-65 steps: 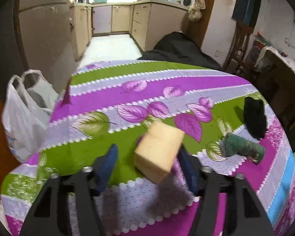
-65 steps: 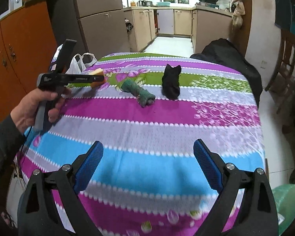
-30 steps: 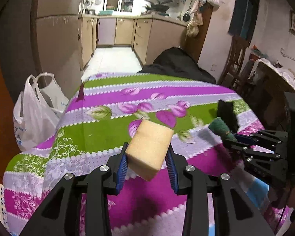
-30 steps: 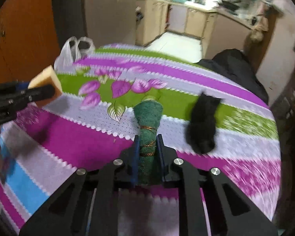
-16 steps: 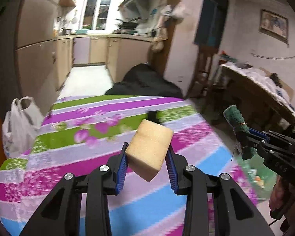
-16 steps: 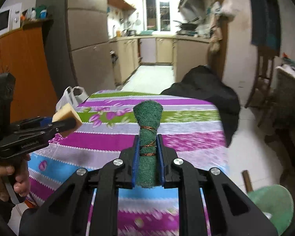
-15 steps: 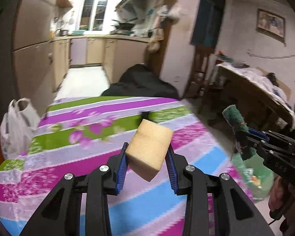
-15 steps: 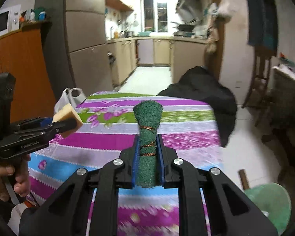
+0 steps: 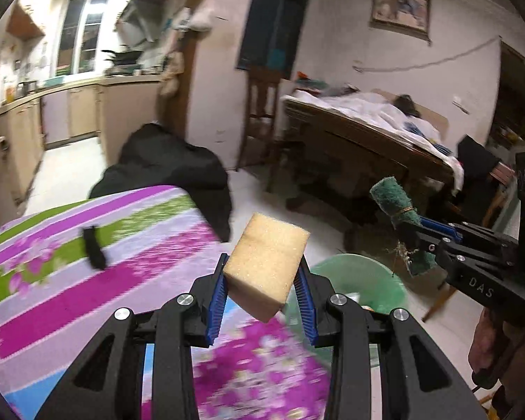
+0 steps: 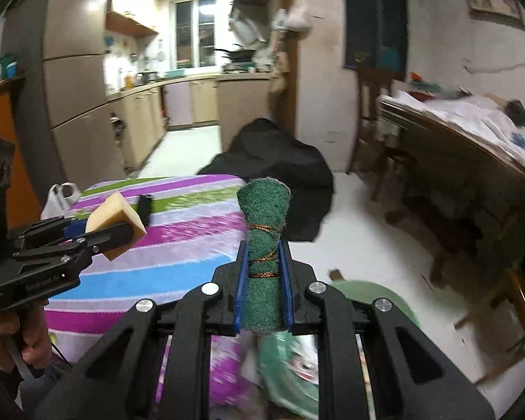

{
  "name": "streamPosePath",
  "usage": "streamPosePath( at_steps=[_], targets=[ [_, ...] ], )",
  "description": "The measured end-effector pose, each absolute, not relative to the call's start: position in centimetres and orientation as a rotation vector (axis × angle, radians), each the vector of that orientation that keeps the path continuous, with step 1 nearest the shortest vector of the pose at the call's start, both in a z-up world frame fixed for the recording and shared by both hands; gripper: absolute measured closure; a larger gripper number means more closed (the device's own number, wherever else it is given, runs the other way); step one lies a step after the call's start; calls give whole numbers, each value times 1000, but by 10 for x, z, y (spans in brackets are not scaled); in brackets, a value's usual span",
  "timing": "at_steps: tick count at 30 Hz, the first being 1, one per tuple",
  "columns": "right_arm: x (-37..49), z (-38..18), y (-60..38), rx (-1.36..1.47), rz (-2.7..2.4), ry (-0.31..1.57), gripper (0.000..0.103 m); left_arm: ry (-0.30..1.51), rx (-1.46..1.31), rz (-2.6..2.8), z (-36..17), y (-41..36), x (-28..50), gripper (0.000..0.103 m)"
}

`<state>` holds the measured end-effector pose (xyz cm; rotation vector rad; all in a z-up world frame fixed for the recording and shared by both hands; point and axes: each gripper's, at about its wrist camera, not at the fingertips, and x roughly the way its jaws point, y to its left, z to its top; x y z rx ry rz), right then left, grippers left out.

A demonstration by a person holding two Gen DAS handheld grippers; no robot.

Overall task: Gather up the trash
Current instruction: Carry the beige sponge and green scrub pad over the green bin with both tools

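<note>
My left gripper (image 9: 262, 294) is shut on a yellow sponge (image 9: 266, 269) and holds it in the air past the table's right edge. The sponge also shows in the right wrist view (image 10: 117, 218). My right gripper (image 10: 262, 280) is shut on a rolled green scouring pad (image 10: 264, 234) tied with brown string; it shows in the left wrist view too (image 9: 397, 206). A green trash bin (image 9: 364, 285) stands on the floor below both grippers, and shows low in the right wrist view (image 10: 378, 297). A black item (image 9: 93, 246) lies on the striped tablecloth (image 9: 70, 280).
A black bag (image 10: 276, 164) sits on the floor behind the table. A white plastic bag (image 10: 57, 197) hangs at the table's far left. A wooden table (image 10: 455, 154) piled with cloth stands on the right, with chairs near it. Kitchen cabinets line the back.
Both grippers have swung right, off the table and toward the green bin, each still holding its item. The bin now shows more fully in both views.
</note>
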<state>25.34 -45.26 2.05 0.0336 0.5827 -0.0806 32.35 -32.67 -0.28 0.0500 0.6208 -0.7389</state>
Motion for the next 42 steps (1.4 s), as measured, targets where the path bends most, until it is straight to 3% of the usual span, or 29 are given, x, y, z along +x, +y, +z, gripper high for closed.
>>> streamPosePath(
  at_steps=[16, 27, 42],
  targets=[
    [248, -47, -568, 187, -234, 798, 88, 761, 185, -870, -62, -517, 323, 66],
    [245, -76, -598, 261, -239, 853, 88, 857, 256, -820, -114, -545, 346, 66],
    [244, -82, -607, 271, -241, 862, 88, 886, 285, -810, -134, -556, 352, 66]
  ],
)
